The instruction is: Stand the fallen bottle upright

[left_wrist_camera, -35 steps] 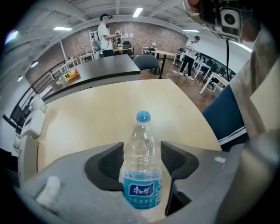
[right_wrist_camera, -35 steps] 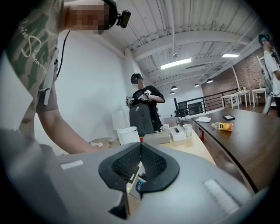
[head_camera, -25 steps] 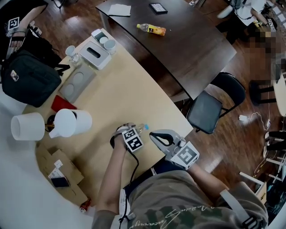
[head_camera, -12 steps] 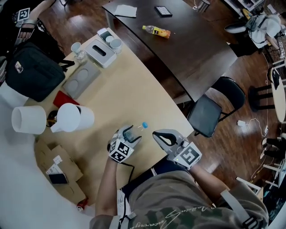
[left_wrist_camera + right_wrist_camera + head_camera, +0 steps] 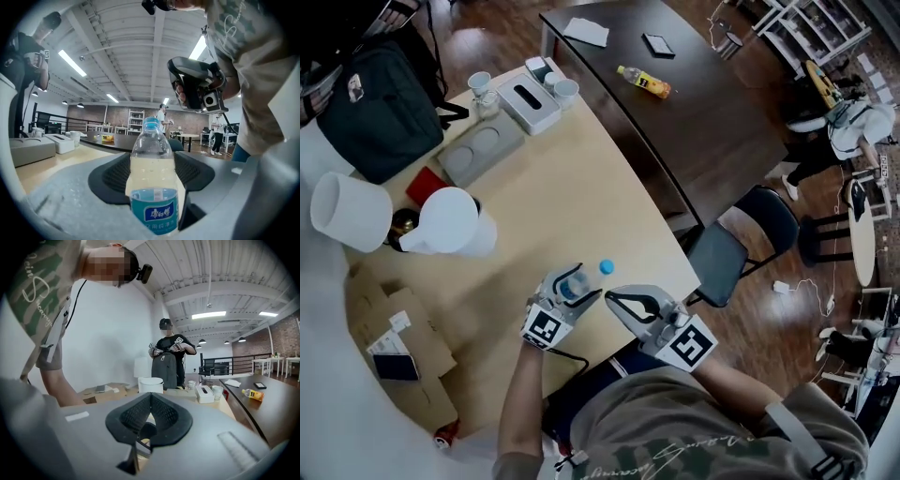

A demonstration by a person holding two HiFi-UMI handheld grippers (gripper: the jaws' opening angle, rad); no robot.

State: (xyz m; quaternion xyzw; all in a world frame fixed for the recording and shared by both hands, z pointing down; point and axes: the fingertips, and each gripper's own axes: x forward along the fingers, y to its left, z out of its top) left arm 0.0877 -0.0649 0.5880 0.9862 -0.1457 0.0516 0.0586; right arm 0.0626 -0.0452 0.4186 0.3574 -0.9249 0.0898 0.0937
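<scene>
A clear bottle with a blue cap and blue label is clamped in my left gripper near the beige table's front right edge. In the left gripper view the bottle stands upright against the level room, with the jaws of the left gripper pressed on both sides of its lower body. Its base is hidden, so I cannot tell whether it touches the table. My right gripper hovers just right of the bottle, shut with nothing in it; its pads meet at the tips. It also shows as the right gripper above the bottle.
Farther back on the table are a white tissue box, cups, a grey tray, a black bag and two white tubs. A cardboard box lies front left. A dark table with a yellow bottle and a chair stand right.
The left gripper has turned, its marker cube swinging to the lower left, and the bottle in it has come up from lying to upright. The right gripper barely moved.
</scene>
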